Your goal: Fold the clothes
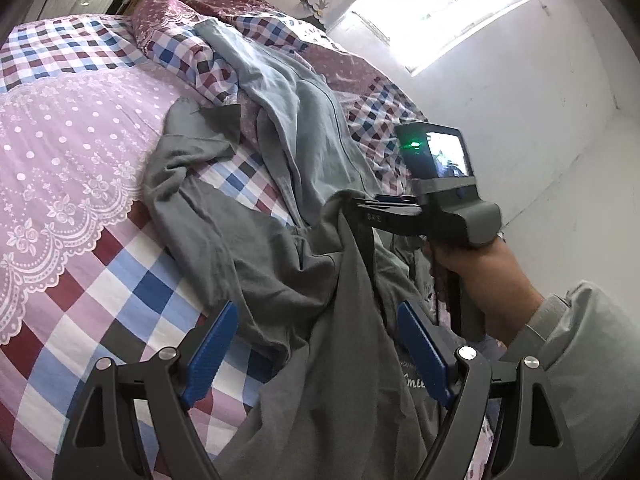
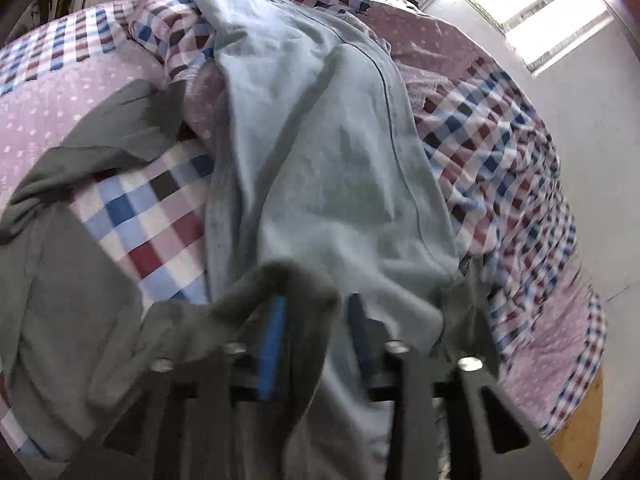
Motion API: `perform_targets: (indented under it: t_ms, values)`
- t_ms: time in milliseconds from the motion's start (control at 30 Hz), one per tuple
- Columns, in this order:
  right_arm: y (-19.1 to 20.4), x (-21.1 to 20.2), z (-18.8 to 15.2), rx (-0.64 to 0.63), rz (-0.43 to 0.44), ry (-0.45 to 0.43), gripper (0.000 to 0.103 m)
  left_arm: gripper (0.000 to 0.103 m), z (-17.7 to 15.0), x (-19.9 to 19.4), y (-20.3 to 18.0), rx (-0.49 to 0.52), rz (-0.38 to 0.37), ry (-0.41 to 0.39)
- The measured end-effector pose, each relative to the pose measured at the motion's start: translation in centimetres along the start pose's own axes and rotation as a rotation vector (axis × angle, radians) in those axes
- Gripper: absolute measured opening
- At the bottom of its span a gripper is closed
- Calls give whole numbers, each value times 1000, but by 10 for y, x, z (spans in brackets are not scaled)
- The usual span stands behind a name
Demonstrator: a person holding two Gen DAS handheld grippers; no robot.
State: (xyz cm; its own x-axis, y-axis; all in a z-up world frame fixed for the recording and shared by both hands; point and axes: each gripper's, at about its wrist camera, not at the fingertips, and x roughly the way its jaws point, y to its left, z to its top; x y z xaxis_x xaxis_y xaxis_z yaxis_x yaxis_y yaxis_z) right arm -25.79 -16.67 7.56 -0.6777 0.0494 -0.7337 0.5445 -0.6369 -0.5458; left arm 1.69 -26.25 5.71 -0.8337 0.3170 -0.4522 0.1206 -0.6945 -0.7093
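A dark grey garment (image 1: 240, 240) lies crumpled across the checked quilt, with one edge pulled up into a peak. My right gripper (image 1: 354, 210), held by a hand in a pale green sleeve, is shut on that raised edge. In the right wrist view the grey cloth (image 2: 60, 280) bunches over and between the blue pads (image 2: 272, 344) of the right gripper (image 2: 316, 338). My left gripper (image 1: 318, 354) stands wide open low over the bed, and the hanging grey cloth runs between its blue pads (image 1: 212, 356) without being pinched. A light blue-grey garment (image 1: 304, 120) (image 2: 320, 140) lies stretched out behind it.
The bed is covered by a quilt (image 1: 132, 280) in blue, maroon and white checks with a pink lace panel (image 1: 60, 152). Bunched bedding (image 1: 176, 36) lies at the far end. A white wall with a bright window (image 1: 436, 4) runs along the right side. Wooden floor (image 2: 580, 420) shows beyond the bed's edge.
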Motion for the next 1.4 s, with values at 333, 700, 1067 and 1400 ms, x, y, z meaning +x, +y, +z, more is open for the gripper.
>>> perform_targets:
  t_ms: [333,700,1067,1400]
  values:
    - [-42,-99,-90,116,111,-207,70,85,-7,5,-12,41,-5,8]
    - [14,-57,-201,-158,39,-101,49,85,-22,19,-32,119,12,39]
    - [-50,-48,-197,8,65,-122,8,85,-27,29,-30,102,27,55]
    - [-180,2,-141,467,62,-7,7,85,-30,32,-39,127,24,50]
